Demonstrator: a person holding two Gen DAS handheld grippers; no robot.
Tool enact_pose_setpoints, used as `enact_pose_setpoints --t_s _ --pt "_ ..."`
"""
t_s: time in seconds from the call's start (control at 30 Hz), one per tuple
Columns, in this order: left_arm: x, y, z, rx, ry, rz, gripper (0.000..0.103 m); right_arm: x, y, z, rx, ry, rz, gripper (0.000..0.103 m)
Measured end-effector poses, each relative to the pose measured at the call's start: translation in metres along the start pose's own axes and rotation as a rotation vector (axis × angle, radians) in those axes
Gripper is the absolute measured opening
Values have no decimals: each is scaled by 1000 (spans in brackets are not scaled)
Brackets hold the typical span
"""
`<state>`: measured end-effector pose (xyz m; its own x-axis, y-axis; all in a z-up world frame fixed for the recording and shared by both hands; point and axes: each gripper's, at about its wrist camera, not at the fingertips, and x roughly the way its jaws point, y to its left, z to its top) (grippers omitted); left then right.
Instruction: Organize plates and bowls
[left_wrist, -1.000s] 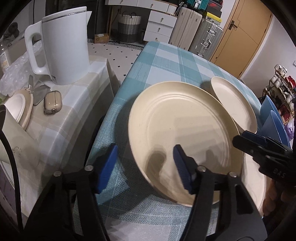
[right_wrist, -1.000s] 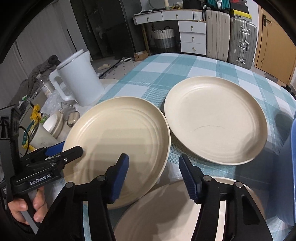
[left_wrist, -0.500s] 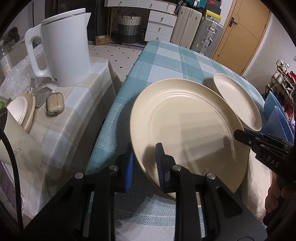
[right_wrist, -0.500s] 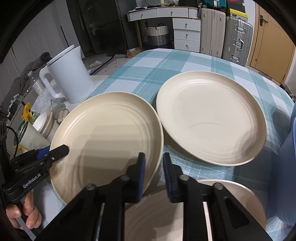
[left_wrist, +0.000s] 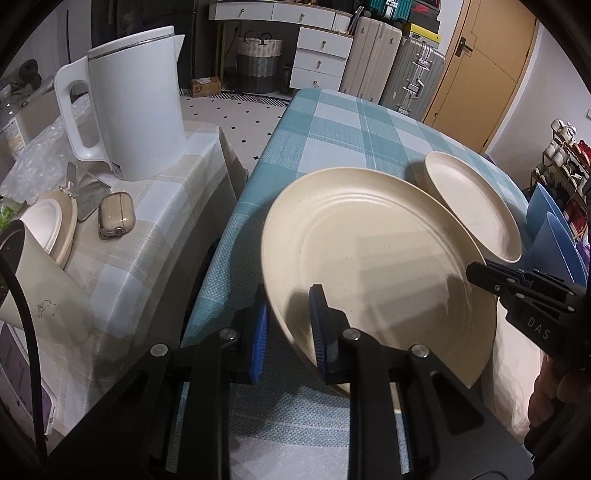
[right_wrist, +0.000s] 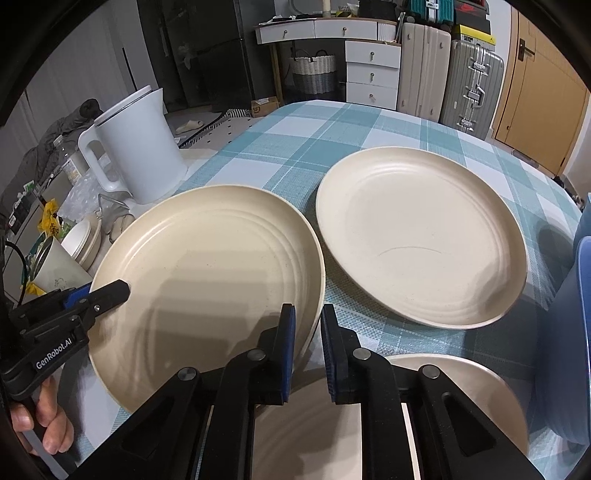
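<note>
A large cream plate (left_wrist: 369, 266) lies on the teal checked tablecloth (left_wrist: 332, 122), its near side overlapping another cream plate (right_wrist: 461, 398). My left gripper (left_wrist: 289, 326) is shut on the large plate's left rim, one blue pad above and one below. My right gripper (right_wrist: 307, 339) is shut on the opposite rim of the same plate (right_wrist: 207, 280). Each gripper shows in the other's view: the right gripper (left_wrist: 478, 273) at the plate's far edge, the left gripper (right_wrist: 118, 291) with a hand under it. A second cream plate (right_wrist: 421, 236) lies just beyond, to the right.
Blue bowls (left_wrist: 550, 229) stand at the table's right edge. A lower side table on the left carries a white kettle (left_wrist: 136, 110), an earbud case (left_wrist: 116, 218), a paper cup (left_wrist: 37, 288) and a small lidded dish (left_wrist: 48, 225). Drawers and suitcases line the far wall.
Both grippers stood open around the plate's rims a second ago. Their jaws have since closed onto the rims, and neither hand has shifted.
</note>
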<state>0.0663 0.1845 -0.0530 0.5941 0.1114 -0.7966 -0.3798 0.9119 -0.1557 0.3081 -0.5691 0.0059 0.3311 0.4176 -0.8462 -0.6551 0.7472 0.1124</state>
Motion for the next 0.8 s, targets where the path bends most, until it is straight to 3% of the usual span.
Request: enact_pose_setpoints --t_s 0.4,0.8 --pt "-29 1 4 10 -60 1 18 -25 12 -1 -16 -57 -16 14" --pt "-71 -37 2 79 -119 -47 18 -77 -3 -17 35 -134 -60 14"
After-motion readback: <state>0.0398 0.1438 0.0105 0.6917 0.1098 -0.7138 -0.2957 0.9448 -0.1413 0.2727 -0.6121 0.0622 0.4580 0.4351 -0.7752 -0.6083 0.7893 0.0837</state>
